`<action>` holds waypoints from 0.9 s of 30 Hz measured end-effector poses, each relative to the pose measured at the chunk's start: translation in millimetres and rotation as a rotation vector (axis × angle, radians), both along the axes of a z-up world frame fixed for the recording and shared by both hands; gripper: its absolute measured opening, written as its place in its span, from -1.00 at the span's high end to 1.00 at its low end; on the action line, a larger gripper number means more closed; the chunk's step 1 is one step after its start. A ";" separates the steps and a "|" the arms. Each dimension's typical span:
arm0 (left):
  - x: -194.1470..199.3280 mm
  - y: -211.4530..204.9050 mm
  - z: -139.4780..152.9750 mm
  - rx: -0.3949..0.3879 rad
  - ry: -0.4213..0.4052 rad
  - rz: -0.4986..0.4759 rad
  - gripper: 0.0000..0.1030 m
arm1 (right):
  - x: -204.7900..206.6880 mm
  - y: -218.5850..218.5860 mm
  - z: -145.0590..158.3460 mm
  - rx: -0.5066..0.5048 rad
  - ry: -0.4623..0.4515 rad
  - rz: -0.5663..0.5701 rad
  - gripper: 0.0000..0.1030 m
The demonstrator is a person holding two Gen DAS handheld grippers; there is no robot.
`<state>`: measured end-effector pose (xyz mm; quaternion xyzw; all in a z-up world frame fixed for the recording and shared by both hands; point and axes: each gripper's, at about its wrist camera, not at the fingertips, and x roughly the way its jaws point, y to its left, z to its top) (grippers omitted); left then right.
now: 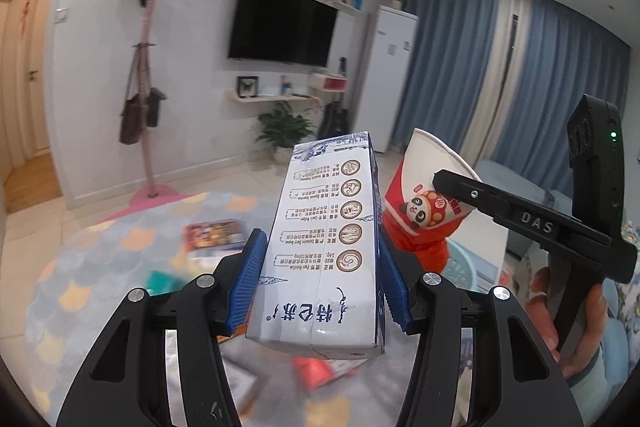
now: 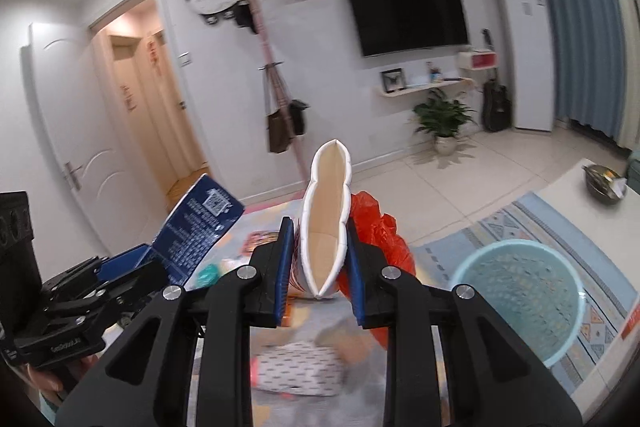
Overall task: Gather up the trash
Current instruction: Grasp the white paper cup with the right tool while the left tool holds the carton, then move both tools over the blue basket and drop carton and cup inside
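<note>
My left gripper (image 1: 320, 275) is shut on a white and blue milk carton (image 1: 324, 243), held up in the air; the carton also shows at the left of the right wrist view (image 2: 200, 227). My right gripper (image 2: 320, 263) is shut on a squashed red and white paper cup (image 2: 326, 219) together with a red plastic bag (image 2: 380, 231). The cup (image 1: 424, 203) and the right gripper (image 1: 532, 223) show to the right of the carton in the left wrist view. A light blue mesh waste basket (image 2: 520, 299) stands on the floor at the lower right of the right gripper.
More litter lies on the patterned rug below: a colourful packet (image 1: 214, 235), a green item (image 1: 162, 283), a red wrapper (image 1: 320, 371) and a dotted white packet (image 2: 298, 369). A low white table (image 2: 580, 187) with a metal bowl (image 2: 604, 179) stands at the right.
</note>
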<state>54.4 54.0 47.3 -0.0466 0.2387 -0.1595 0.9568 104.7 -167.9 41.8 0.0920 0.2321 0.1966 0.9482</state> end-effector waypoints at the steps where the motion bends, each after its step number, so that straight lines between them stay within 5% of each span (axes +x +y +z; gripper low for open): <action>1: 3.2 -6.1 -1.1 -0.001 0.005 -0.010 -0.02 | 3.0 -8.3 -2.1 0.003 0.006 -0.015 0.58; 19: 59.4 -75.7 -11.9 -0.022 0.069 -0.115 -0.02 | 35.2 -105.8 -27.7 -0.011 0.083 -0.179 0.58; 27: 102.5 -152.1 -37.4 0.006 0.156 -0.192 -0.02 | 69.7 -166.9 -80.4 0.044 0.228 -0.250 0.56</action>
